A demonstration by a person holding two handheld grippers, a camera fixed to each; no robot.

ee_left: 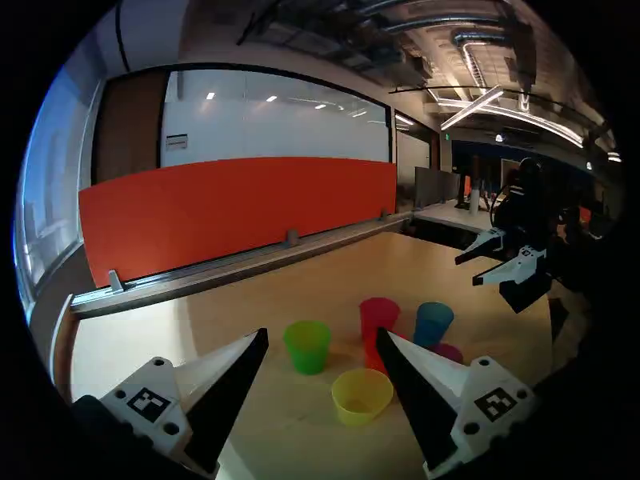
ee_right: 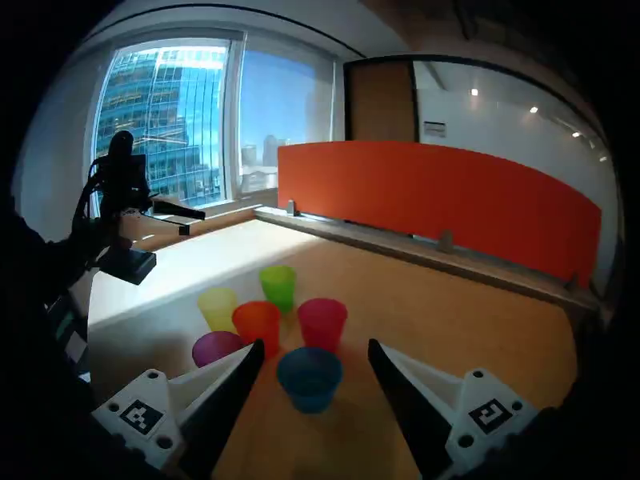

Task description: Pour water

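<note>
Hovering with jaws spread and empty, the left gripper point(ee_left: 321, 334) and right gripper point(ee_right: 315, 344) face a cluster of plastic cups point(ee_left: 362, 395) near the middle of the wooden desk point(ee_right: 448, 320), well in from its edges. The blue cup point(ee_right: 310, 378) stands nearest the right gripper, the red cup point(ee_right: 322, 322) just behind it. It looks light, thin-walled, easily tipped or crushed; a gentle mid-wall grip seems safest. The orange cup point(ee_right: 257, 322) and purple cup point(ee_right: 216, 348) crowd one side
</note>
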